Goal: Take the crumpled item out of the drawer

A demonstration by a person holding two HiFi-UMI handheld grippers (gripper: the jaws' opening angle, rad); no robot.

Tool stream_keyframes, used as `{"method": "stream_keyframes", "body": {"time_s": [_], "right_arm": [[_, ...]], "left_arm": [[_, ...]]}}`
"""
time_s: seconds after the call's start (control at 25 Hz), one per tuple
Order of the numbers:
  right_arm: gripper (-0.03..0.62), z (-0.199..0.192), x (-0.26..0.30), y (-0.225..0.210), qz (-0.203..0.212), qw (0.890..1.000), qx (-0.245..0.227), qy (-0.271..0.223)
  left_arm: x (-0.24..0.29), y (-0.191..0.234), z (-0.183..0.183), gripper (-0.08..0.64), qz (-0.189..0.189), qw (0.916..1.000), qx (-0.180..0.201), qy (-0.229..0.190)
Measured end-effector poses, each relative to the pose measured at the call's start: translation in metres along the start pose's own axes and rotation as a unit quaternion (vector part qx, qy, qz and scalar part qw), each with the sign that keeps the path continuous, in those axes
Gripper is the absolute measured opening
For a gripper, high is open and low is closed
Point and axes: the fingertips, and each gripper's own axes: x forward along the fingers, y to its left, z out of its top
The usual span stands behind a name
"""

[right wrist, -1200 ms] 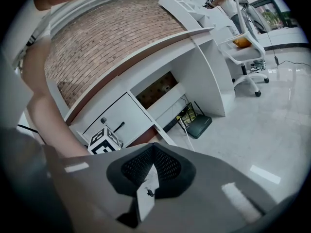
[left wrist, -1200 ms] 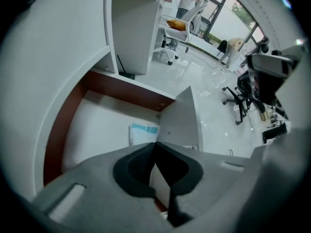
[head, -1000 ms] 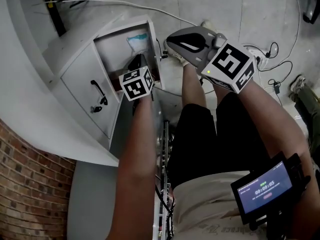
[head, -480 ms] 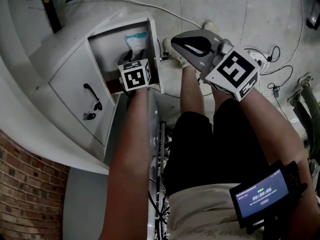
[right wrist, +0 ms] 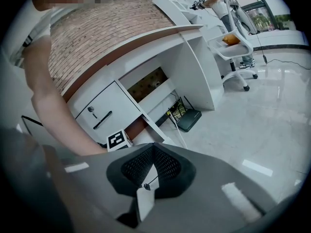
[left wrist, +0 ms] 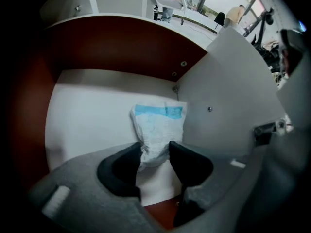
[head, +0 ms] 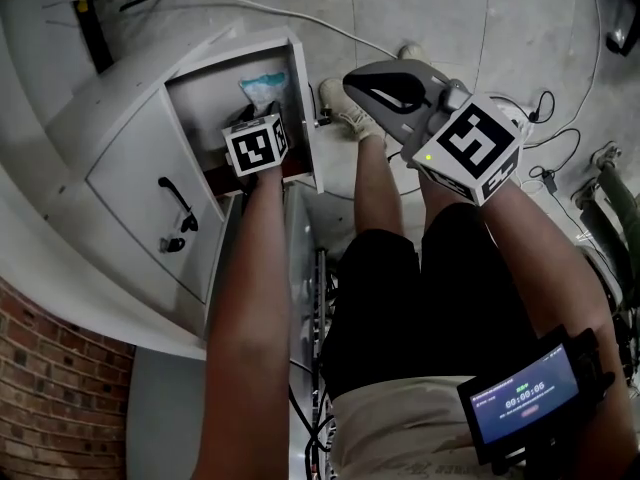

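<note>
A crumpled white item with a blue band [left wrist: 158,127] lies on the white floor of the open drawer [left wrist: 87,120], against its right wall. My left gripper [left wrist: 154,165] points straight down into the drawer. Its jaws have just been opening, and the item's lower end sits between the black pads [left wrist: 121,169] without being squeezed. From the head view the item [head: 262,88] shows beyond the left gripper's marker cube [head: 253,146], which hides the fingertips. My right gripper [head: 352,80] hangs over the floor to the right of the drawer, shut and empty.
The drawer's white right wall [head: 303,118] stands close beside the left gripper. A cabinet front with a black handle [head: 172,200] lies left of the drawer. A shoe [head: 345,116] and cables [head: 545,118] are on the tiled floor. A brick wall [head: 50,368] is at lower left.
The left gripper has sunk deeper into the drawer, closer to the crumpled item. The right gripper has hardly moved.
</note>
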Motion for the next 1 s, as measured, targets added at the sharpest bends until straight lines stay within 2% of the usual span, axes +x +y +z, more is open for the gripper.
{"method": "stream_keyframes", "body": {"time_s": [0.2, 0.4, 0.56, 0.76, 1.0], "right_arm": [[0.008, 0.0, -0.004, 0.003, 0.0, 1.0, 0.0, -0.003], [0.008, 0.001, -0.003, 0.01, 0.001, 1.0, -0.004, -0.004], [0.008, 0.002, -0.013, 0.038, -0.01, 1.0, -0.011, -0.005], [0.008, 0.004, -0.026, 0.057, -0.019, 1.0, -0.017, 0.002], [0.008, 0.009, -0.037, 0.07, 0.009, 0.999, -0.045, 0.011]], "left_arm": [[-0.008, 0.001, 0.0, 0.137, 0.01, 0.9999, 0.0, 0.0], [-0.016, 0.01, 0.007, 0.114, 0.022, 0.9996, -0.003, -0.015], [-0.04, 0.015, 0.002, 0.101, 0.022, 0.9989, 0.002, -0.042], [-0.069, 0.005, 0.001, 0.101, 0.017, 0.9961, -0.029, -0.081], [-0.1, -0.002, -0.002, 0.1, 0.024, 0.9898, -0.073, -0.12]]}}
